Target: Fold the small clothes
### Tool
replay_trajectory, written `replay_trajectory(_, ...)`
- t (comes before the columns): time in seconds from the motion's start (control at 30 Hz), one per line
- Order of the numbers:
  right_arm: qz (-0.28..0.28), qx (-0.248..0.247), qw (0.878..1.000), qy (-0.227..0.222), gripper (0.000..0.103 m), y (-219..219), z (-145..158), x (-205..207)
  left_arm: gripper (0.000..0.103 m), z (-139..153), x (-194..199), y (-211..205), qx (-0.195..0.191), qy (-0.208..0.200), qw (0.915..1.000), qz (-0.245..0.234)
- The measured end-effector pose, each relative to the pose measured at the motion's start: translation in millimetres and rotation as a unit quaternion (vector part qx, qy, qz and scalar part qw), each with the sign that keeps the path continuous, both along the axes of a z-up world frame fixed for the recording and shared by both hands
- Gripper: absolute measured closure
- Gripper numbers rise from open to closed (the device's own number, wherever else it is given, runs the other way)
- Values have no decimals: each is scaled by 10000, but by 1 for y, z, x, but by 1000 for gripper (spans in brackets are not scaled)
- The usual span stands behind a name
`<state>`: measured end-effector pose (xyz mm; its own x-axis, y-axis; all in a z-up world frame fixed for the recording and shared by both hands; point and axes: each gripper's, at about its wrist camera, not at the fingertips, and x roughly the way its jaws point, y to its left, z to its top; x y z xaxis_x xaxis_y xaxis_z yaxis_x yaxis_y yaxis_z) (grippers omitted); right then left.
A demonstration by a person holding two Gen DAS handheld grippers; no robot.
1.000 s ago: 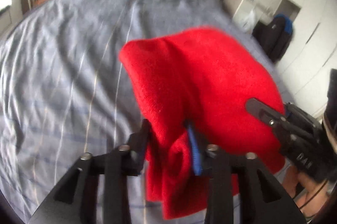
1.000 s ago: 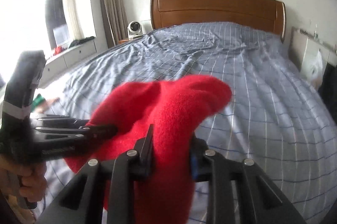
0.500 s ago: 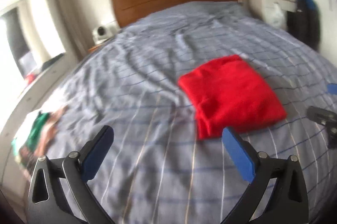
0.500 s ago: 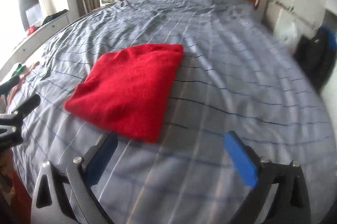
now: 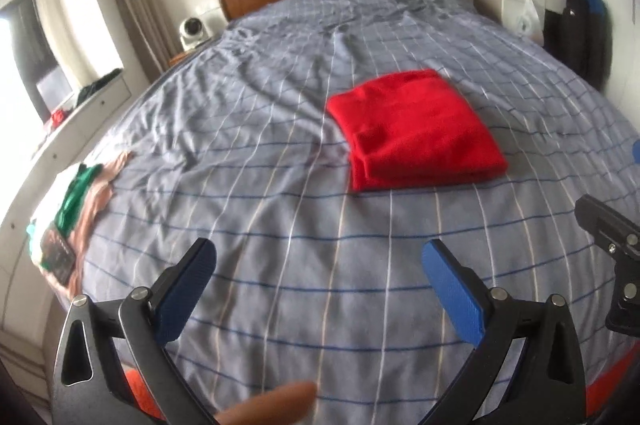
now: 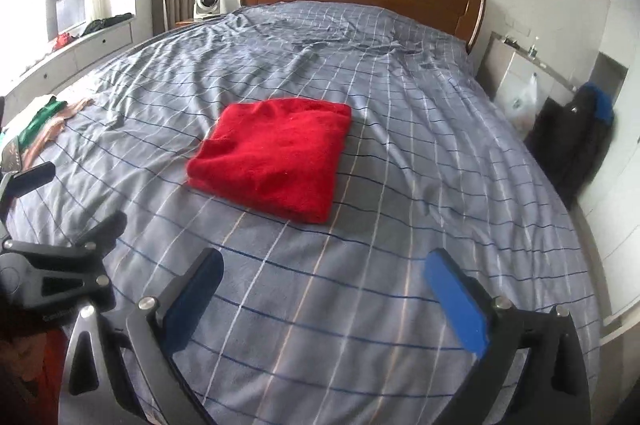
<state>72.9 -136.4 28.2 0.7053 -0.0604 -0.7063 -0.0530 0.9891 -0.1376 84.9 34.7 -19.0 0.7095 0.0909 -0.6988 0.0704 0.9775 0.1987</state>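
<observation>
Both grippers hover over the bed, empty

Left gripper (image 5: 318, 261) and right gripper (image 6: 324, 269) point level toward the folded red garment (image 6: 272, 157), fingers spread wide, well short of it.

Right gripper (image 5: 612, 245) cut off by left-wrist frame edge. Blurred finger (image 5: 272, 405) at bottom edge. Clothes pile (image 6: 36, 129) clipped at right-wrist frame's left edge, items indistinguishable.
</observation>
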Motion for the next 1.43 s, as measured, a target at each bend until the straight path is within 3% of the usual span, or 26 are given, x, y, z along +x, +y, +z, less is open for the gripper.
replay_trajectory(0.2,-9,24,9999,107,3,-1,0,-6,0,5,-2,6,-211,182,9995,149)
replay_trajectory(0.4,-32,518,9981,326,3,-16,9,-22,0,14,-18,7,-381,476,9981,108)
replay_trajectory(0.57,-23,553,9979,329,3,-22,25,-51,0,25,-54,12,-102,300,9994,127)
replay_trajectory(0.73,42,530,9984,202,3,-15,35,-76,0,34,-65,20,-310,355,9988,147)
replay_trajectory(1.07,51,306,9995,83,3,-6,37,-78,0,51,-76,19,-367,176,9992,32)
replay_trajectory(1.27,-2,418,9990,159,3,-10,34,-77,0,56,-80,16,-598,90,9981,-87)
replay_trajectory(1.43,-15,496,9987,96,3,-12,38,-77,0,55,-82,12,-540,7,9985,-107)
